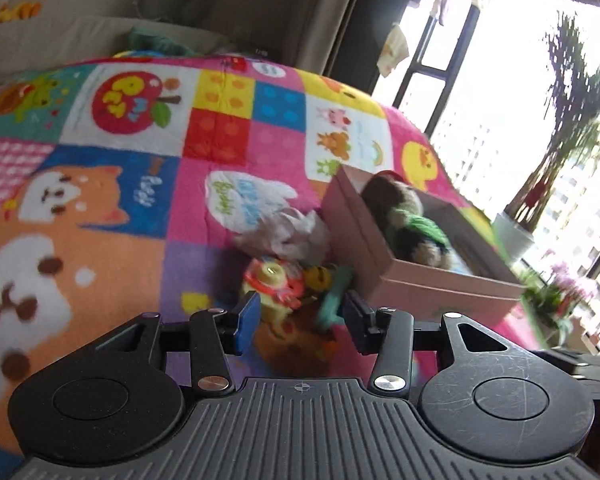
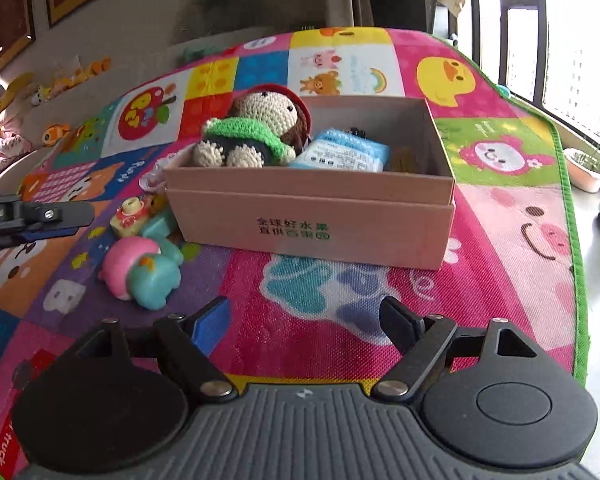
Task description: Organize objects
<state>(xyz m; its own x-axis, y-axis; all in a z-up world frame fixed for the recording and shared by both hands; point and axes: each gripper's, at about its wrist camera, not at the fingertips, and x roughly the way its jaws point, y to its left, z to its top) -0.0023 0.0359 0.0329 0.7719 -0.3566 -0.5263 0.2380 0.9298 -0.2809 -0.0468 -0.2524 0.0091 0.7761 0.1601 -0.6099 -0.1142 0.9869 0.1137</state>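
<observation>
A pink cardboard box (image 2: pixel 312 220) (image 1: pixel 356 240) stands open on the colourful play mat (image 2: pixel 500 240). Inside it lie a crochet doll (image 2: pixel 256 132) (image 1: pixel 404 216) in green and a blue-white packet (image 2: pixel 344 152). Left of the box, loose on the mat, are a yellow-red toy camera (image 2: pixel 130 216) (image 1: pixel 272 280), a teal block (image 2: pixel 160 226) (image 1: pixel 334 292) and a pink-and-teal toy (image 2: pixel 140 268). My left gripper (image 1: pixel 300 320) (image 2: pixel 32 216) is open and hovers just short of the toy camera, gripping nothing. My right gripper (image 2: pixel 304 320) is wide open over bare mat in front of the box.
A crumpled white bag (image 1: pixel 288 232) lies against the box's left side. A sofa with plush toys (image 2: pixel 52 132) borders the mat at the far left. Windows and plant pots (image 2: pixel 588 168) (image 1: pixel 512 232) line the right edge beyond the mat.
</observation>
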